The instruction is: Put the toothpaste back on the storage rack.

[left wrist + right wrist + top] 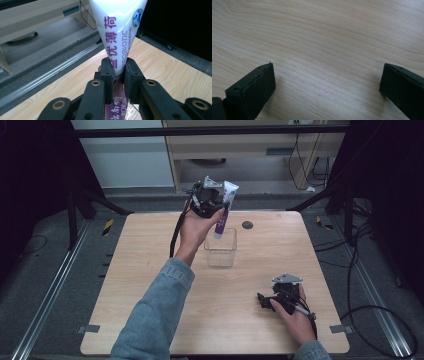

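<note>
A white and purple toothpaste tube (224,205) hangs cap-down over a clear square plastic container (220,248) near the table's middle back. My left gripper (220,209) is shut on the tube's middle, held up above the container's left rim. In the left gripper view the tube (117,32) rises wide and white between the two black jaws, its purple lower part dropping below them. My right gripper (262,301) rests low at the table's front right, open, with bare wood between its fingers (253,87).
The wooden table (150,285) has a small dark round mark (247,225) near its back edge. Cables lie on the floor (380,315) at the right. A pale cabinet (240,145) stands beyond the table.
</note>
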### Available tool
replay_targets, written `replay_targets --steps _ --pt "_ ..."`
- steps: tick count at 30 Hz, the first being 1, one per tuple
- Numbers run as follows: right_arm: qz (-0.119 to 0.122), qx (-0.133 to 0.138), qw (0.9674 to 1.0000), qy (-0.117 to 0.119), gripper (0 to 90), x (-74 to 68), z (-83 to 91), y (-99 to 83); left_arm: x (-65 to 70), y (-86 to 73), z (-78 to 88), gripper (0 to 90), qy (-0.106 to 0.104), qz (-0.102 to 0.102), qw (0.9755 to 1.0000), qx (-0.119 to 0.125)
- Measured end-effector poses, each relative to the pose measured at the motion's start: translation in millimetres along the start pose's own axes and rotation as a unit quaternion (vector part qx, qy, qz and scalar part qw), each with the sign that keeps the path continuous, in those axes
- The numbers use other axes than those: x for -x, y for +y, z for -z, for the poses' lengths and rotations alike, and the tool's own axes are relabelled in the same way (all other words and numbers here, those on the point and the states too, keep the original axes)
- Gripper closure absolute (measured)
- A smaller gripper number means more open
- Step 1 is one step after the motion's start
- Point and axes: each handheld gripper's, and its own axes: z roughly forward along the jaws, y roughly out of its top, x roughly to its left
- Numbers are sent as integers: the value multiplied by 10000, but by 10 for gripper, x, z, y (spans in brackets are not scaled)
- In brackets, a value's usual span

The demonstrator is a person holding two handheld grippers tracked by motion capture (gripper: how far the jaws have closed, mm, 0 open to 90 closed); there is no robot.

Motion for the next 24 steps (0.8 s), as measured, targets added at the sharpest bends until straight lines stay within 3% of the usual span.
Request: replay_targets --steps 8,10,12,15,24 --pt "0 -7 10000 -4 4 0 2 1 -29 -13 -34 790 17 -60 10000 67" --pt "-1 -9 10000 -8 4 0 2 0 -50 -22 -53 790 -73 99 9999 77" --pt "-1 -7 10000 -4 4 0 2 0 -49 -20 -72 790 -136 131 9998 90" --pt "-1 -8 10000 -3 4 0 2 1 -41 -18 -104 790 1 6 10000 40" --pt "2 -8 10000 -3 4 0 2 0 -129 -108 -195 790 -25 148 9999 18"
